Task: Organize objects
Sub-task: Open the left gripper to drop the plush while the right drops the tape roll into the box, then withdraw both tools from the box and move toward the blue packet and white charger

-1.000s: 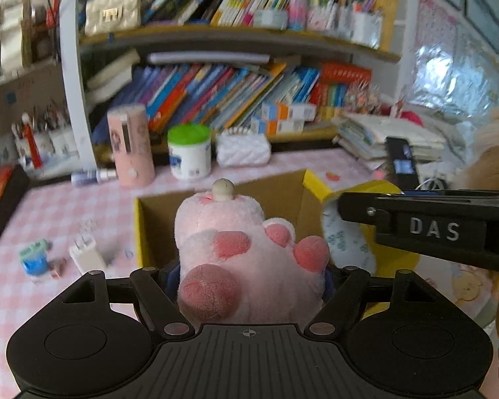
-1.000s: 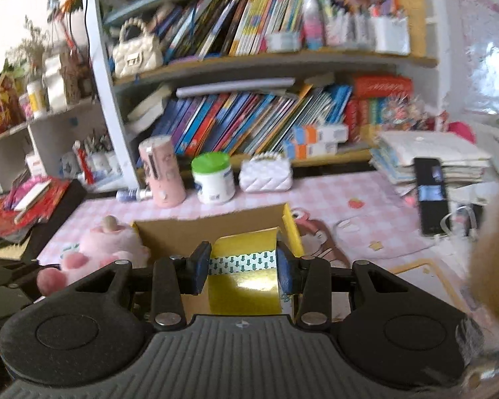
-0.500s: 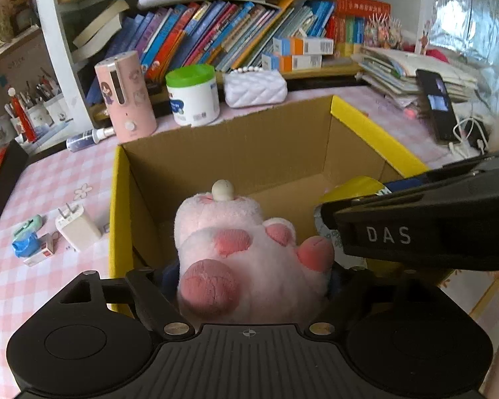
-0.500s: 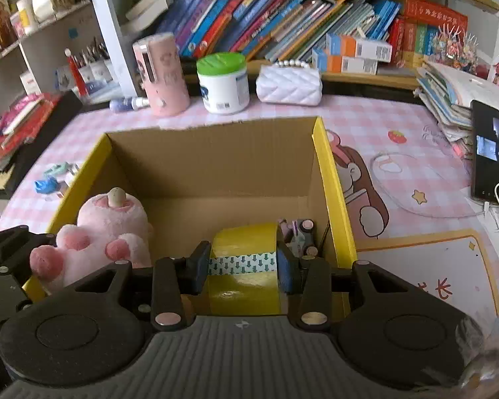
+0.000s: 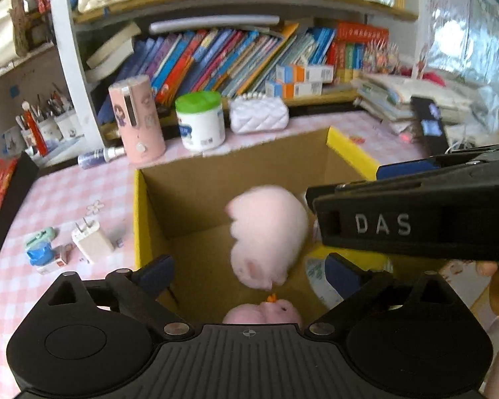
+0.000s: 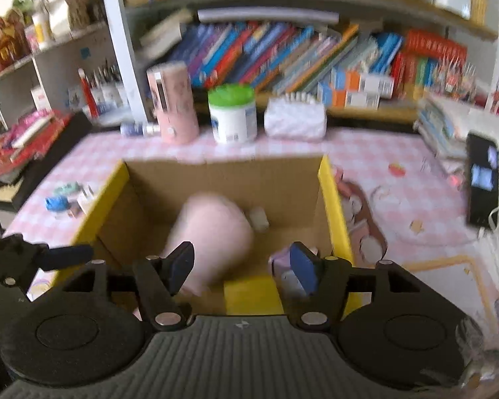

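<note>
An open cardboard box (image 5: 249, 173) with yellow flaps stands on the pink checked table; it also shows in the right wrist view (image 6: 223, 179). A pink plush paw (image 5: 266, 236) is loose inside the box, blurred, also in the right wrist view (image 6: 213, 236). My left gripper (image 5: 249, 271) is open and empty above the box's near edge. My right gripper (image 6: 243, 264) is open and empty over the box; its side crosses the left wrist view (image 5: 415, 222). The yellow tape roll (image 6: 252, 294) lies in the box below it.
Behind the box stand a pink cylinder (image 5: 138, 119), a green-lidded white jar (image 5: 201, 121) and a white quilted purse (image 5: 259, 114). A white charger plug (image 5: 91, 241) and small blue items (image 5: 40, 249) lie left of it. A phone (image 6: 482, 176) lies right. Bookshelves fill the back.
My left gripper opened and let the plush paw drop into the box. My right gripper opened and let go of the yellow tape roll. Both views tilted up.
</note>
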{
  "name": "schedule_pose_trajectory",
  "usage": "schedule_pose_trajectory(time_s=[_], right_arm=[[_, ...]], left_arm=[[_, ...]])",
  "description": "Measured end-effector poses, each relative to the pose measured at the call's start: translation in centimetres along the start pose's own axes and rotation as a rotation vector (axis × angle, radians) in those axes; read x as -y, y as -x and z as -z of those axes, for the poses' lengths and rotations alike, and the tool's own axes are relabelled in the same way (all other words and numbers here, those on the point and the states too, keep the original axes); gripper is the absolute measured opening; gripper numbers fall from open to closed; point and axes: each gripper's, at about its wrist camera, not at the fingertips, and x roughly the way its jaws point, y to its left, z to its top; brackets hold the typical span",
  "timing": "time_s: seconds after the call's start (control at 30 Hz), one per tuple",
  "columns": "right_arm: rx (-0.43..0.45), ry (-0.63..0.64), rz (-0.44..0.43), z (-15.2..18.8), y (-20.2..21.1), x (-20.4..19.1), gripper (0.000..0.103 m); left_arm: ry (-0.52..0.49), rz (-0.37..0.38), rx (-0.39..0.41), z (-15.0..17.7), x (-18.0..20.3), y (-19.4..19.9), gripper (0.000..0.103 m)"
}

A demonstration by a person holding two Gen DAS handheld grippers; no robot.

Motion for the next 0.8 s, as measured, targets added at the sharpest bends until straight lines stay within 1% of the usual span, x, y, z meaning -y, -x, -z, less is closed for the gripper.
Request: schedule_pose_trajectory(time_s=[0.17, 0.23, 0.33, 0.43, 0.5, 0.63, 0.73, 0.8], right_arm=[[0.107, -0.023, 0.050, -0.1, 3.7, -0.3, 0.063], [0.144, -0.036, 0.077, 0.3, 5.3, -0.4, 0.066], [0.200, -0.054, 0.153, 1.5, 7.9, -0.7, 0.069], [0.230, -0.068, 0.213, 3.1, 10.1, -1.1, 0.073], [0.228, -0.066, 0.234, 4.4, 11.1, -1.7, 0.073], [0.186, -0.047, 0.273, 6.6, 11.8, -3.5, 0.073], [0.143, -0.075, 0.288, 8.3, 11.8, -5.1, 0.076], [0.108, -0.108, 0.301, 9.7, 11.6, -6.3, 0.077]], left_arm=[[0.020, 0.029, 0.066, 0.2, -0.7, 3.2, 0.099], [0.032, 0.041, 0.083, 0.6, -1.1, 4.4, 0.099], [0.054, 0.062, 0.104, 1.5, -1.9, 6.4, 0.099], [0.090, 0.067, 0.106, 2.9, -3.0, 7.7, 0.099], [0.107, 0.070, 0.097, 4.0, -3.8, 8.1, 0.099], [0.123, 0.055, 0.068, 6.1, -5.2, 8.9, 0.099], [0.151, 0.045, 0.046, 7.9, -6.5, 9.6, 0.099], [0.161, 0.022, 0.026, 9.4, -7.2, 10.1, 0.099]])
